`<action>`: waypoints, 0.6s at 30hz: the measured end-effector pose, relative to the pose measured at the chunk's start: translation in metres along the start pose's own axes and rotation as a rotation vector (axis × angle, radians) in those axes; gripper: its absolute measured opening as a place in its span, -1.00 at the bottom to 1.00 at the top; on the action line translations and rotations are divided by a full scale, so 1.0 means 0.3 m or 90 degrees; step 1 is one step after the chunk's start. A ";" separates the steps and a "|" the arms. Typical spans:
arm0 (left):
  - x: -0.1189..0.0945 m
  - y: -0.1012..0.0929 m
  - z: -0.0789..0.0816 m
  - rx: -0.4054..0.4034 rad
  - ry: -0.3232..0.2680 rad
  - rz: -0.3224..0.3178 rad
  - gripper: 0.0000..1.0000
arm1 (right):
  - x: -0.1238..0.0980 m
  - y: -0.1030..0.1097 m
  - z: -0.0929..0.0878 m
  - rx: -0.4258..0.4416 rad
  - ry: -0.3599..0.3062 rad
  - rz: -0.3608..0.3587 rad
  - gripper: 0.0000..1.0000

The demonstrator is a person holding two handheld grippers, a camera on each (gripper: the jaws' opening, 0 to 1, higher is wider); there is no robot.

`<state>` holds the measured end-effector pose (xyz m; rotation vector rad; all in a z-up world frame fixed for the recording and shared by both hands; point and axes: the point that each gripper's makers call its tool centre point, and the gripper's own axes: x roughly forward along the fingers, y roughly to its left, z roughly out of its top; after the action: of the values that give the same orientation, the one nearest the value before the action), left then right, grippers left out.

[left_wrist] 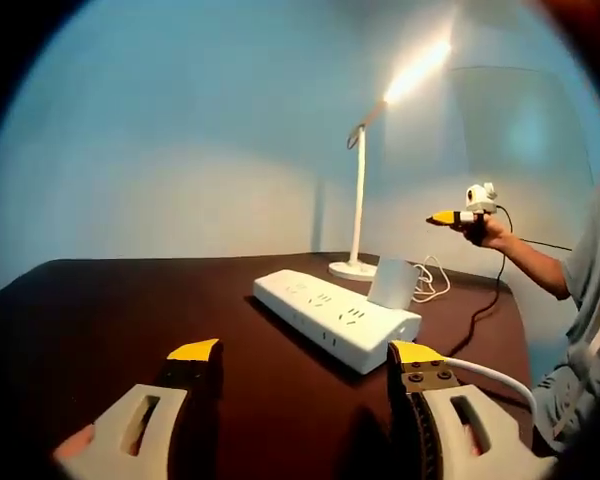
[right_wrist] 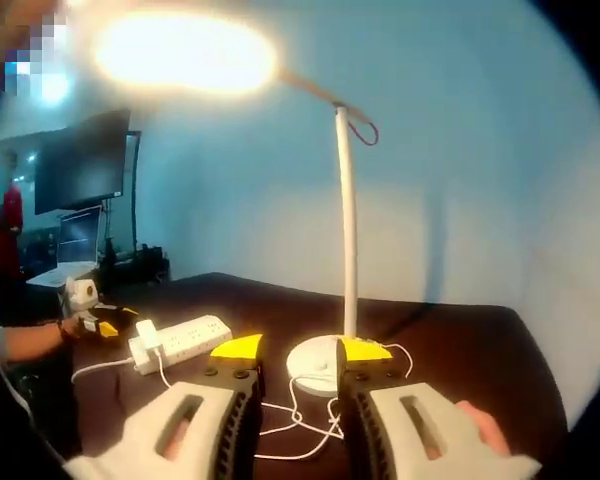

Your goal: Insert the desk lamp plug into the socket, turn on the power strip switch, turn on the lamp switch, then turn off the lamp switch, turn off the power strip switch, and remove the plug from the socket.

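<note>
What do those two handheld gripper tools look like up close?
Each gripper, the left gripper and the right gripper, has two pale grey, slotted jaws with black inner faces and yellow tips. A white cable runs by the left gripper's jaw. The person wears a light short sleeve.

Smooth white plastic power strip point(left_wrist: 335, 319) and matt white desk lamp point(right_wrist: 346, 240) sit on a dark matt table point(left_wrist: 130, 310).

One lit desk lamp point(left_wrist: 360, 190), one white power strip point(left_wrist: 335, 318) and one plug point(left_wrist: 392, 284) are counted on the one dark table point(left_wrist: 130, 310), plus two grippers.
</note>
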<state>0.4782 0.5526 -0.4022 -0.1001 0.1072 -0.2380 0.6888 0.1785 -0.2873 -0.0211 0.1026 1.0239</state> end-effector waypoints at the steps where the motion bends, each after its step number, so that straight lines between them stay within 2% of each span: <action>1: -0.003 0.000 0.006 -0.002 -0.007 -0.001 0.25 | -0.006 0.011 -0.003 0.002 -0.002 0.001 -0.41; 10: -0.006 -0.013 0.010 -0.003 -0.012 -0.009 0.31 | -0.049 0.050 -0.043 0.011 -0.007 0.007 -0.39; 18: -0.013 -0.013 0.027 -0.010 -0.030 -0.013 0.35 | -0.078 0.087 -0.109 0.024 -0.011 0.020 -0.12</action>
<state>0.4745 0.5505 -0.3933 -0.1219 0.0611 -0.2553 0.6520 0.1700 -0.3169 0.0236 0.1063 1.0532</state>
